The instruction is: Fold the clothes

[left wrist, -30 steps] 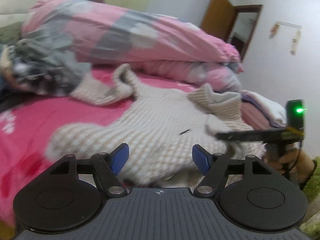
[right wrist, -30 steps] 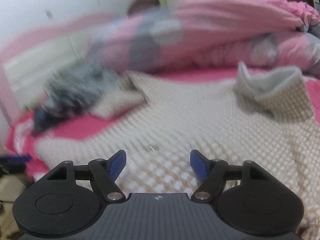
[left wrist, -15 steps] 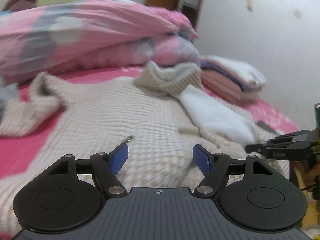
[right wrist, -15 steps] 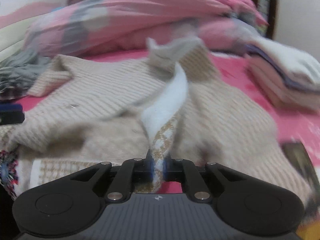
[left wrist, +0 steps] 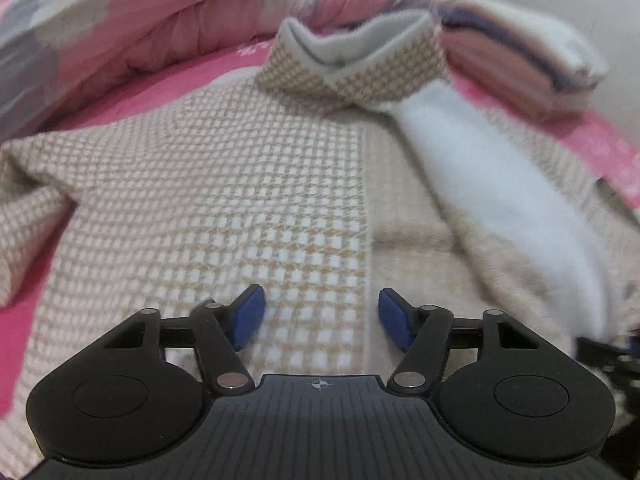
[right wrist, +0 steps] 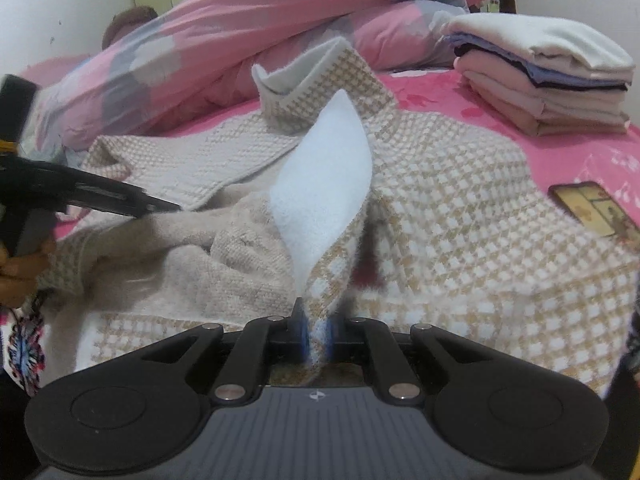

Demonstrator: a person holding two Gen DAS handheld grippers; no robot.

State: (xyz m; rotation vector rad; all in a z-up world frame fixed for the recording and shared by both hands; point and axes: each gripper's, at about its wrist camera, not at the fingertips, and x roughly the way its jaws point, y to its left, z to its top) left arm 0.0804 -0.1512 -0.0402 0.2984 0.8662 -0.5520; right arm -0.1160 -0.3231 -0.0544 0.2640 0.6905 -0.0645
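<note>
We see one checked beige-and-white jacket (right wrist: pixel 460 216) spread on the bed, over one pink sheet (right wrist: pixel 436 92). Its collar (right wrist: pixel 320 76) stands up at the far end, and its front is open, so the white fleece lining (right wrist: pixel 324 200) shows.

Our right gripper (right wrist: pixel 318 336) is closed tight on the front edge of the jacket: the checked cloth is pinched between its two blue pads and rises from them in one folded strip with the white lining facing left.

Our left gripper (left wrist: pixel 320 316) is about half open. Its jaws have just been closing, but the two blue pads (left wrist: pixel 248 316) do not press on anything; they hover just above the other front panel, near its straight edge. In the right wrist view this gripper comes in from the left (right wrist: pixel 160 204), held by one hand (right wrist: pixel 24 264).

Behind the jacket lies one pink and grey duvet (right wrist: pixel 240 28), bunched up. At the far right we count one pile of folded clothes (right wrist: pixel 548 76), of several layers. One dark phone-like object (right wrist: pixel 592 208) lies on the sheet just beside the jacket.
</note>
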